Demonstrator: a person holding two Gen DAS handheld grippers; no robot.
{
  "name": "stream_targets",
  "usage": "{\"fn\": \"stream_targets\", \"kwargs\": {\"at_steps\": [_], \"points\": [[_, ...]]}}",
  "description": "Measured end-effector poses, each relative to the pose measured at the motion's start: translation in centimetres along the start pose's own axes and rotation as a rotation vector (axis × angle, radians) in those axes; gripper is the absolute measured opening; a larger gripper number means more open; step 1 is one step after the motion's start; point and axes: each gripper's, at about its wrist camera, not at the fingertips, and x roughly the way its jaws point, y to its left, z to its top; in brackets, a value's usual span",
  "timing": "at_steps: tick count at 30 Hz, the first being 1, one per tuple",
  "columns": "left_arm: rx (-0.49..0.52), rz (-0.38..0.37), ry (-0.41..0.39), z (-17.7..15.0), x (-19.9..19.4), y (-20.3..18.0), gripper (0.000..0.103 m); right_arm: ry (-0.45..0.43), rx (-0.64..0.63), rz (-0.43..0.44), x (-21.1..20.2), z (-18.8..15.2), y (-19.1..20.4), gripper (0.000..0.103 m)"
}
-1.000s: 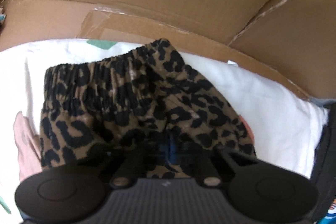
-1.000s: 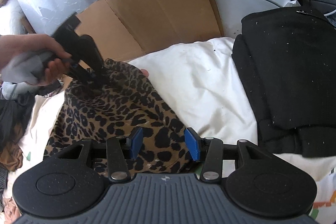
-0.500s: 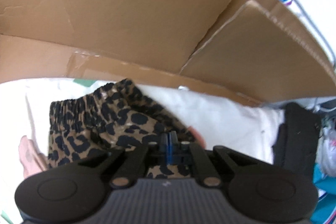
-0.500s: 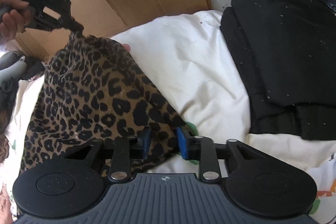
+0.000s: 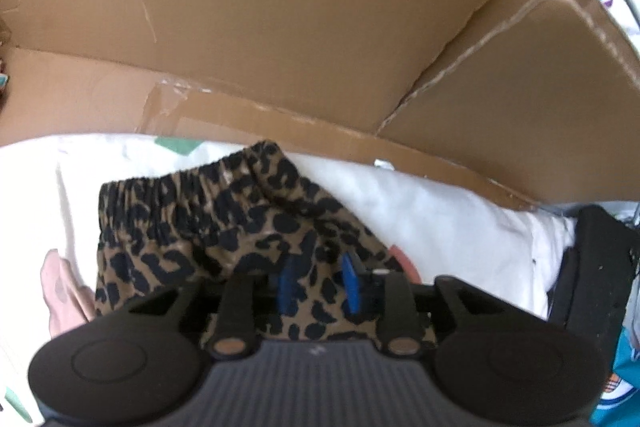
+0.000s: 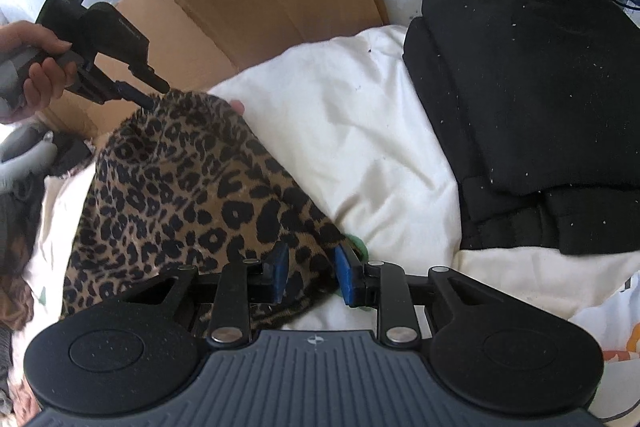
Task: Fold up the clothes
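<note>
Since half a second ago, both sets of blue pads have parted: the left gripper [image 5: 316, 283], then pinched flat on leopard cloth, now shows a gap with fabric lying between the pads; the right gripper [image 6: 311, 273], then narrow at the garment's corner, now stands wider.

Item: left gripper. Pads apart, not pinching; the cloth passes loosely between and under them. Seen from the right wrist view, its tips sit at the far raised edge of the garment, and the person's hand [image 6: 38, 71] grips the handle.

Item: right gripper. Jaws apart, straddling the near corner of the garment, with the cloth lying between the pads and unclamped.

Item: leopard-print garment [image 6: 172, 195]. Lies on the white bedding [image 6: 352, 147], elastic waistband [image 5: 180, 187] gathered along the far side in the left wrist view, body doubled over and slightly humped, edges not square.

Item: surroundings. Black folded clothes [image 6: 528, 99] lie beside it to the right, apart from it; cardboard [image 5: 280, 19] stands behind the bed; a pink item [image 5: 60, 291] lies at the garment's left.

Handling note, as judgement: the scene fits either a fold just laid down and let go, or a re-grip for another fold. Either way, good practice calls for corners matched, the hump pressed flat, and pads kept clear of the bedding so only leopard cloth is caught.
</note>
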Motion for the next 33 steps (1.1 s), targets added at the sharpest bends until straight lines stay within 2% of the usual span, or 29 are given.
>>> {"fn": "stream_targets", "kwargs": {"at_steps": [6, 17, 19, 21, 23, 25, 26, 27, 30, 33], "points": [[0.002, -0.029, 0.019, -0.1, 1.5, -1.3, 0.028, -0.006, -0.002, 0.005, -0.1, 0.2, 0.2, 0.032], [-0.012, 0.014, 0.067, -0.9, 5.8, -0.1, 0.030, 0.020, 0.037, 0.003, 0.3, -0.1, -0.6, 0.033], [0.008, 0.020, 0.074, -0.9, 6.0, -0.3, 0.032, 0.020, 0.036, 0.009, 0.5, 0.1, -0.5, 0.033], [0.028, 0.026, 0.080, -0.8, 6.2, -0.5, 0.044, 0.019, 0.033, 0.016, 0.8, 0.4, -0.3, 0.033], [0.047, 0.033, 0.087, -0.7, 6.4, -0.7, 0.046, 0.027, 0.011, 0.024, 1.1, 0.6, 0.2, 0.032], [0.067, 0.039, 0.093, -0.7, 6.6, -0.9, 0.039, 0.028, -0.036, 0.030, 1.2, 0.8, 0.9, 0.032], [0.077, 0.042, 0.096, -0.7, 6.7, -1.0, 0.021, 0.028, -0.053, 0.030, 1.2, 0.9, 1.2, 0.032], [0.089, 0.041, 0.099, -0.6, 6.6, -1.1, 0.015, 0.030, -0.059, 0.028, 1.2, 0.9, 1.3, 0.032], [0.100, 0.022, 0.106, -0.6, 5.8, -0.8, 0.008, 0.037, -0.053, 0.020, 1.3, 0.7, 1.1, 0.032], [0.115, 0.012, 0.105, -0.8, 4.6, -0.6, 0.006, 0.046, -0.042, 0.010, 1.4, 0.3, 0.5, 0.032]]}}
